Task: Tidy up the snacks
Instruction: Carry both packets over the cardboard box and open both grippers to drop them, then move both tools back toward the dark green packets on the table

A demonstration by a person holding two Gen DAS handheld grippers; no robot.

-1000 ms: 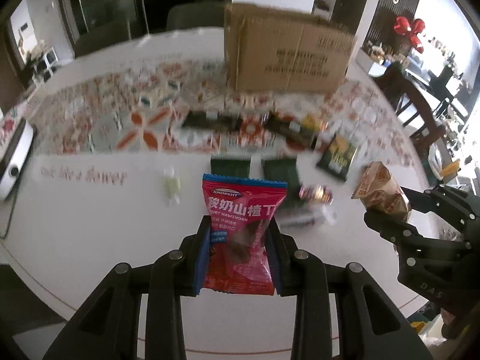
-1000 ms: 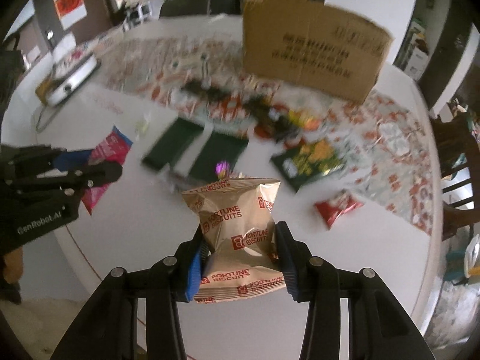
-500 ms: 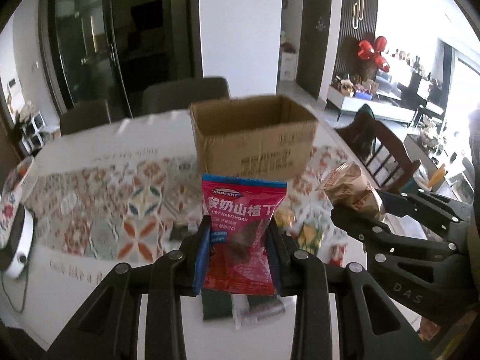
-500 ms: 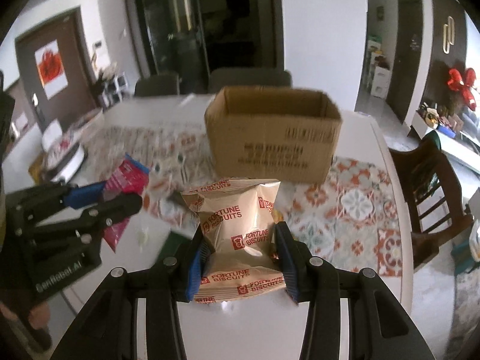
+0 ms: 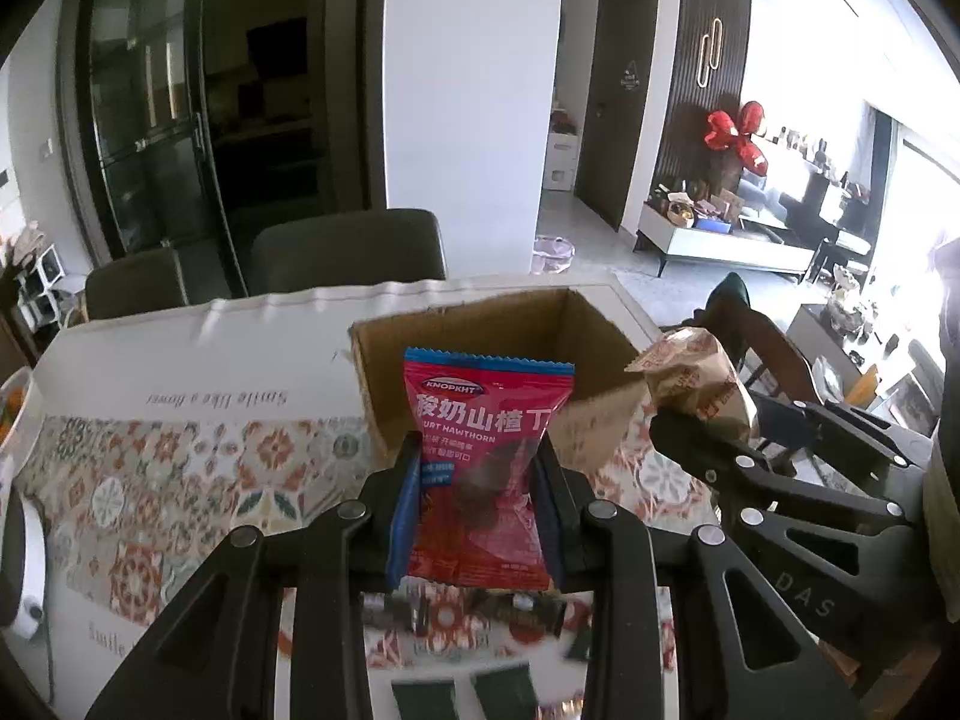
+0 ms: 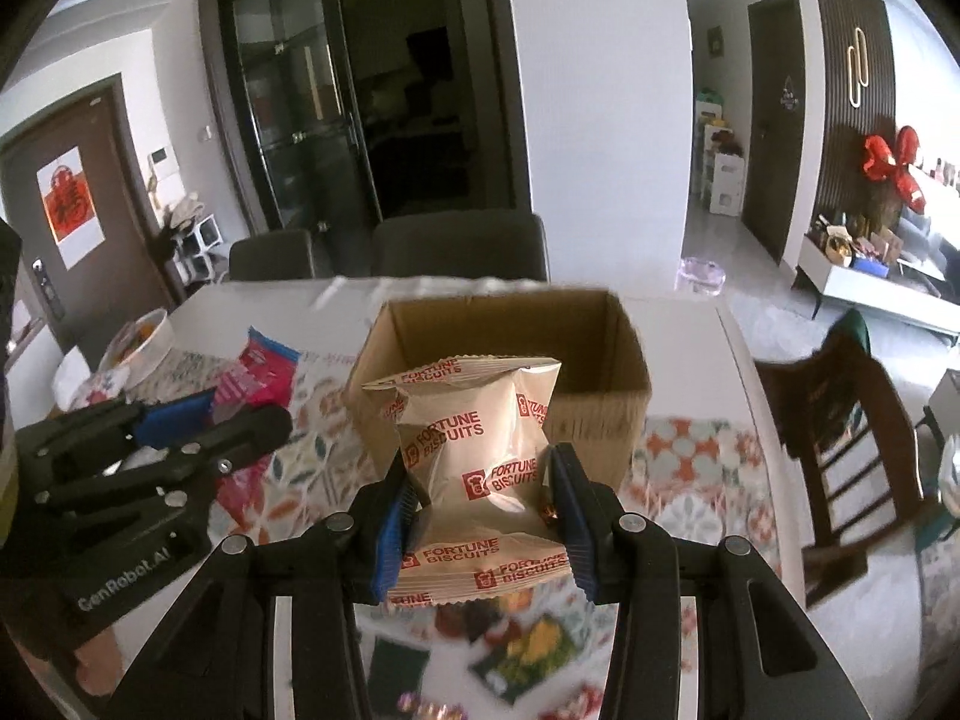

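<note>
Left gripper [image 5: 480, 504]: clamped on the red packet [image 5: 483, 450], held upright just short of the box [image 5: 390, 414]; a second ago it was low over the surface [image 5: 180, 372].
Right gripper [image 6: 480, 510]: clamped on the biscuit pack [image 6: 474, 450], likewise raised from the surface toward the box.
Change: both snacks have been lifted and carried nearer the box, whose open top now shows.
Loose snacks [image 6: 528, 642]: below the grippers, nearer than the box, blurred.
Box: open, beyond both packs; inside not visible.
Meaning: transport nearly done; release over the box likely next.
</note>
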